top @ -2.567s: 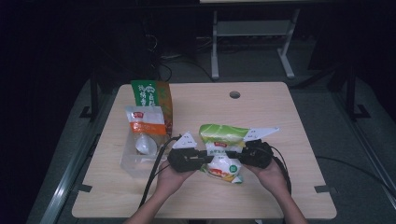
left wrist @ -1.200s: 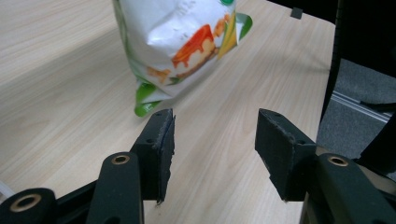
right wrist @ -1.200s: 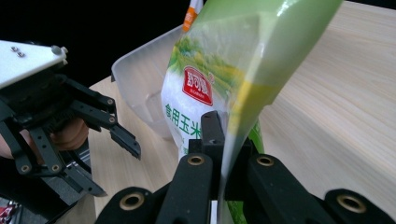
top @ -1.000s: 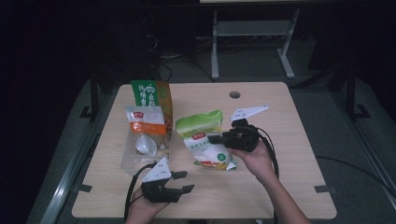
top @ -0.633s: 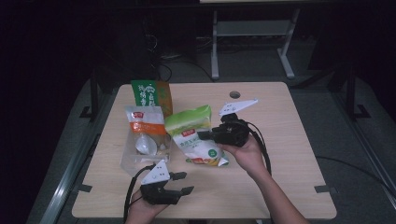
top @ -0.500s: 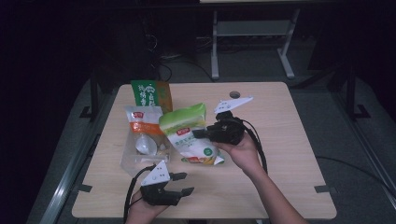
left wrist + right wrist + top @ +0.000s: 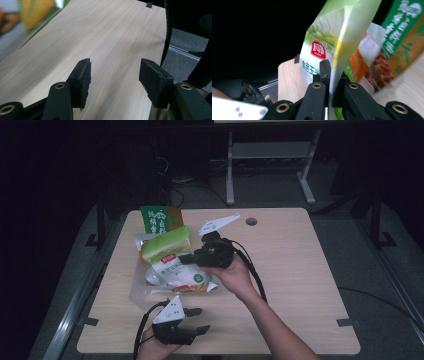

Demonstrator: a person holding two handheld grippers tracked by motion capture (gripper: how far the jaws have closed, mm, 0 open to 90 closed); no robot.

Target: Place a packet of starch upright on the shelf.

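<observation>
High view: right gripper (image 7: 186, 260) carries the green corn bag (image 7: 172, 265) over the clear bin (image 7: 137, 292) at left; not yet dropped in.
Left gripper view: left gripper (image 7: 115, 77) jaws have just been opening, nothing between them, above bare table (image 7: 117, 35).
Right gripper view: jaws clamped on the bag's edge.

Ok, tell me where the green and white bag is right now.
In the high view the green and white bag hangs left of centre, pinched at its edge by the right claw, over the clear bin and in front of the green box.
</observation>
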